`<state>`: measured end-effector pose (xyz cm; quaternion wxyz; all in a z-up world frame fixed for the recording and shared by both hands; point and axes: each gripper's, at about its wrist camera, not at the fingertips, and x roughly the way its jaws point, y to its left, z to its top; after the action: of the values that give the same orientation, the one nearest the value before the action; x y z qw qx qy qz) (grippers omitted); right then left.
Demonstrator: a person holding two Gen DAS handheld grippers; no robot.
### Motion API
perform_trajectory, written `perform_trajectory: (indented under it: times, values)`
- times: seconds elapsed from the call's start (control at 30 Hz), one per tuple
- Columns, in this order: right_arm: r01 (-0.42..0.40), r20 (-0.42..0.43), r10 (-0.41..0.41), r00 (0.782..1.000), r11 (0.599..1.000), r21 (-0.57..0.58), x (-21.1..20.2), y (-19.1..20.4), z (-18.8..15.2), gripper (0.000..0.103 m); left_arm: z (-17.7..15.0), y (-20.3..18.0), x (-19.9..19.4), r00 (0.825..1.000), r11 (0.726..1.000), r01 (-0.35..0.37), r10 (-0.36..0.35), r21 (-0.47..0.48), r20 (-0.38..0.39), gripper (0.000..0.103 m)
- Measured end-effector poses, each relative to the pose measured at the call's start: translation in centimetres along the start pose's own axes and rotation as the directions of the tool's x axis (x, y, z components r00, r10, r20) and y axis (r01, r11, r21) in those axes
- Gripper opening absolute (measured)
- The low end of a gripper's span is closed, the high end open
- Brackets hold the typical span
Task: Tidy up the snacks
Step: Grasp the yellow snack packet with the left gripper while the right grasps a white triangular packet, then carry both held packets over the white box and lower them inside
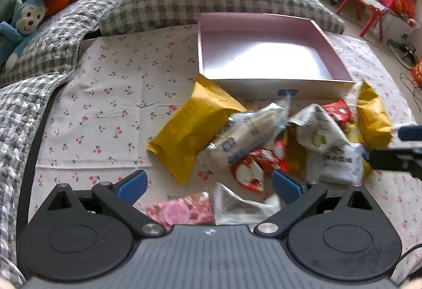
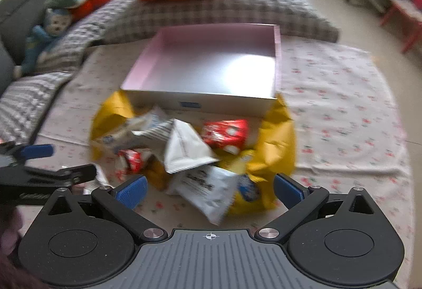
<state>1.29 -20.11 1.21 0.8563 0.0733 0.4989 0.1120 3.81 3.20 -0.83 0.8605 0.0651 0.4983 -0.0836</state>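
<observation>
blue monkey plush [image 1: 19, 25] far left on checked quilt, out of play. left gripper [image 1: 208, 184] spread wide, holding nothing, hovering over near edge of heap, pink packet [image 1: 182, 211] just under it. snack pile [image 1: 263, 136] in middle of cherry-print cloth [image 1: 110, 94], touching front wall of pink box [image 1: 266, 22]: yellow bags, white packets, red ones, all jumbled. box interior bare, so by my reckoning task barely begun, every snack left to move. right gripper [image 2: 208, 190] also wide, nothing in it, low over white packet [image 2: 208, 191].
</observation>
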Motion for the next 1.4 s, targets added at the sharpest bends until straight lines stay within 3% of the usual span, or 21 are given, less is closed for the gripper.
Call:
perform_trajectory:
  times: [0.07,0.17,0.3,0.47,0.6,0.77,0.87,1.03,1.17,1.23,1.4]
  values:
    - [-0.102,-0.031,0.102,0.994,0.995,0.004,1.0,-0.2,0.6,0.100,0.5,0.6,0.8,1.000,1.000,-0.007,0.007,0.000,-0.006,0.095]
    - [-0.145,-0.027,0.144,0.989,0.989,-0.025,2.3,-0.1,1.2,0.096,1.0,1.5,1.6,0.999,1.000,0.013,-0.014,0.010,0.040,0.090]
    - [-0.200,0.074,0.202,0.977,0.979,-0.037,3.2,-0.8,0.9,0.096,0.8,2.8,2.3,0.986,0.994,0.096,-0.101,0.042,0.135,0.088]
    - [-0.278,0.081,0.280,0.957,0.960,-0.037,4.5,-1.5,1.4,0.086,1.2,4.3,3.6,0.969,0.981,0.185,-0.193,0.062,0.153,0.078]
    - [-0.336,0.088,0.335,0.938,0.942,-0.003,5.8,-2.1,1.5,0.065,1.9,4.9,4.7,0.956,0.965,0.250,-0.259,0.078,0.135,0.068]
    - [-0.339,0.080,0.338,0.938,0.941,0.000,7.3,-2.2,1.7,0.052,2.0,5.3,5.8,0.943,0.948,0.290,-0.307,0.132,0.128,0.064]
    - [-0.345,0.077,0.344,0.936,0.939,-0.007,8.1,-2.2,1.6,0.052,1.6,5.9,6.3,0.941,0.944,0.300,-0.316,0.139,0.119,0.063]
    - [-0.361,0.078,0.363,0.928,0.932,-0.039,8.3,-2.0,1.4,0.055,1.1,6.0,7.2,0.953,0.952,0.279,-0.291,0.129,0.084,0.061]
    - [-0.387,0.076,0.386,0.920,0.922,-0.002,8.7,-2.2,1.8,0.063,1.2,6.5,7.3,0.945,0.946,0.318,-0.322,0.063,0.066,0.047]
    - [-0.413,0.076,0.411,0.909,0.910,0.027,9.1,-2.5,1.8,0.068,1.1,6.7,7.3,0.945,0.947,0.319,-0.321,0.036,0.066,0.045]
    - [-0.391,0.064,0.389,0.919,0.919,0.043,10.1,-2.5,1.9,0.067,1.0,6.7,7.0,0.953,0.956,0.293,-0.292,0.002,0.079,0.041]
